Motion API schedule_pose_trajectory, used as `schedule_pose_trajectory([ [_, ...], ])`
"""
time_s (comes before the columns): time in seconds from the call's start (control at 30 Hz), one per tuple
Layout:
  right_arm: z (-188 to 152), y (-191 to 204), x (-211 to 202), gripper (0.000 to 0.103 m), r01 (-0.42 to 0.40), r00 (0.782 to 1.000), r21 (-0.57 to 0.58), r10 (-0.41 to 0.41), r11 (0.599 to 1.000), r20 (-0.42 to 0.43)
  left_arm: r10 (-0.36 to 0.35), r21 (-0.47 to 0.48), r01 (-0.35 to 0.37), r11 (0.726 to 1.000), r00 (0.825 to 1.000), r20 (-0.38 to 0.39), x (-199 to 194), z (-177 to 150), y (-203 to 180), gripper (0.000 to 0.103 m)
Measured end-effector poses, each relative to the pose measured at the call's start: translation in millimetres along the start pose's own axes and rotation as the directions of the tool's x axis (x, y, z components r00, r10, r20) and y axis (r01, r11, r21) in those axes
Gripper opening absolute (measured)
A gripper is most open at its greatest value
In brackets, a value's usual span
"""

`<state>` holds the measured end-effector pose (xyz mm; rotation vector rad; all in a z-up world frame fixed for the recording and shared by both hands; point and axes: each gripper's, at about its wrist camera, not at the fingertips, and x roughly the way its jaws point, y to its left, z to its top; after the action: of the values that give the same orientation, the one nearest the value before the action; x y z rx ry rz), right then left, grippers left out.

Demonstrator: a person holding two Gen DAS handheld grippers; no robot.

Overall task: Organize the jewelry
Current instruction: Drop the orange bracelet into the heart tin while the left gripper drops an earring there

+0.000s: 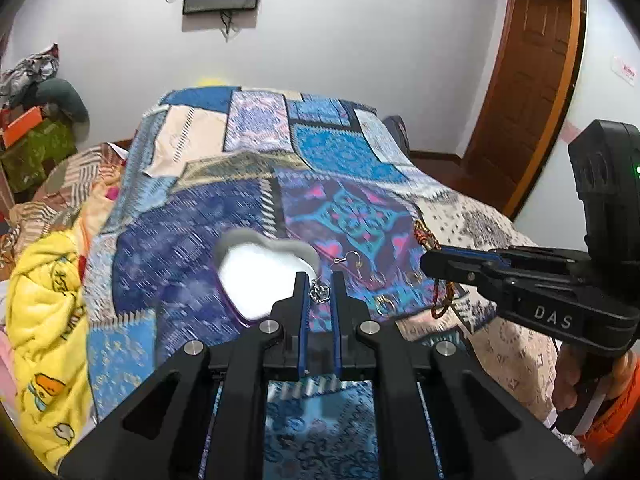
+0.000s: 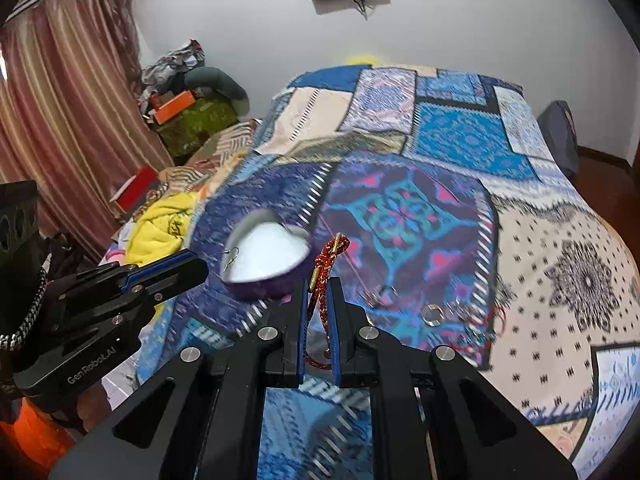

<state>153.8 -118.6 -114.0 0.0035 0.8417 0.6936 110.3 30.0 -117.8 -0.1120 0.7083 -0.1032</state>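
My left gripper (image 1: 319, 280) is shut on a silver crown earring (image 1: 319, 292), whose wire hook (image 1: 351, 258) sticks out past the fingertips. It hovers just right of a purple heart-shaped box (image 1: 260, 276) with a white lining, lying on the patchwork bedspread (image 1: 180, 248). My right gripper (image 2: 318, 284) is shut on a red braided cord bracelet (image 2: 332, 254) with a gold clasp, its loop hanging between the fingers. From the right wrist, the box (image 2: 268, 256) lies ahead on the left, with the left gripper (image 2: 200, 266) and the earring (image 2: 231, 258) beside it.
A gold ring (image 2: 433, 314) and a thin red thread bracelet (image 2: 484, 320) lie on the bedspread to the right. A yellow blanket (image 1: 44, 320) is heaped at the bed's left side. Boxes and clothes (image 2: 188, 108) stand by the curtain (image 2: 60, 100); a wooden door (image 1: 532, 80) is at right.
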Motion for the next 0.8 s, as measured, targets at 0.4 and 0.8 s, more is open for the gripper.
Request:
schedule_pose_trajectory([
  [0.4,27.7,25.8,23.5,0.008,-0.061,0.997,-0.047,0.062,0.997,0.036,0.061,-0.03,-0.061,0.998,0.998,0.03,4.4,15.9,34.4,0.008],
  [0.8,33.8,33.4,67.4,0.008,-0.104,0.994,-0.057,0.103,0.993,-0.026,0.056,-0.046,-0.058,0.997,0.997,-0.049,41.7,9.9,60.2,0.008],
])
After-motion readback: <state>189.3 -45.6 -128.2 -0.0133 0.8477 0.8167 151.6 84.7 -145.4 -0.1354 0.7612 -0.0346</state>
